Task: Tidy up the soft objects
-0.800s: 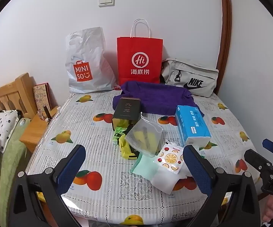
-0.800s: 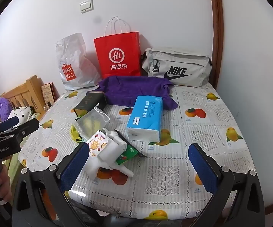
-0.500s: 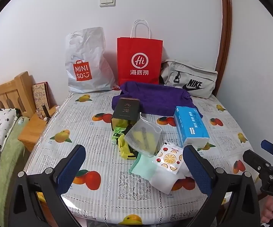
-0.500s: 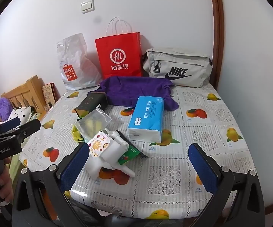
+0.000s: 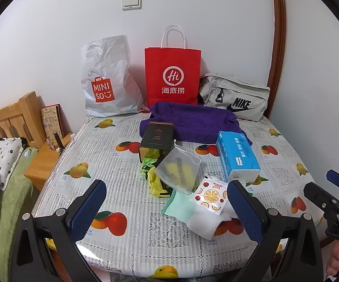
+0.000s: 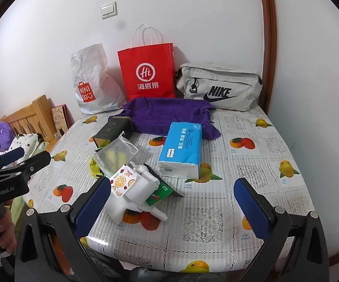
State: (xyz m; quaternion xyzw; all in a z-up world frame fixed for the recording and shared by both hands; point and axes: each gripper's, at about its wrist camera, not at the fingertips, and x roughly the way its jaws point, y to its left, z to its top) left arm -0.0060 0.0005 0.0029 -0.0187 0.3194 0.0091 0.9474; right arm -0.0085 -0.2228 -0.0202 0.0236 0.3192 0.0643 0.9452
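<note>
A purple cloth (image 5: 193, 122) (image 6: 167, 115) lies spread at the back of the fruit-print table (image 5: 122, 211). A blue tissue pack (image 5: 237, 156) (image 6: 182, 149) sits right of centre. In the middle a heap holds a mesh pouch (image 5: 179, 169) (image 6: 115, 157), a fruit-print packet (image 5: 210, 196) (image 6: 123, 182), white and mint soft items (image 5: 181, 205) (image 6: 134, 192) and a yellow-green piece (image 5: 155, 185). My left gripper (image 5: 167, 209) hangs open above the near table edge, nothing between its fingers. My right gripper (image 6: 173, 209) is open too, the white items just beyond its left finger.
A white plastic bag (image 5: 107, 80), a red paper bag (image 5: 173, 77) and a grey waist bag (image 5: 236, 101) stand against the back wall. A dark box (image 5: 156, 138) lies behind the heap. A wooden bed frame and nightstand (image 5: 40, 164) are left of the table.
Both views have shifted slightly; the table and its items sit a little lower and closer in the frames. Nothing on the table has moved, and both grippers stay open.
</note>
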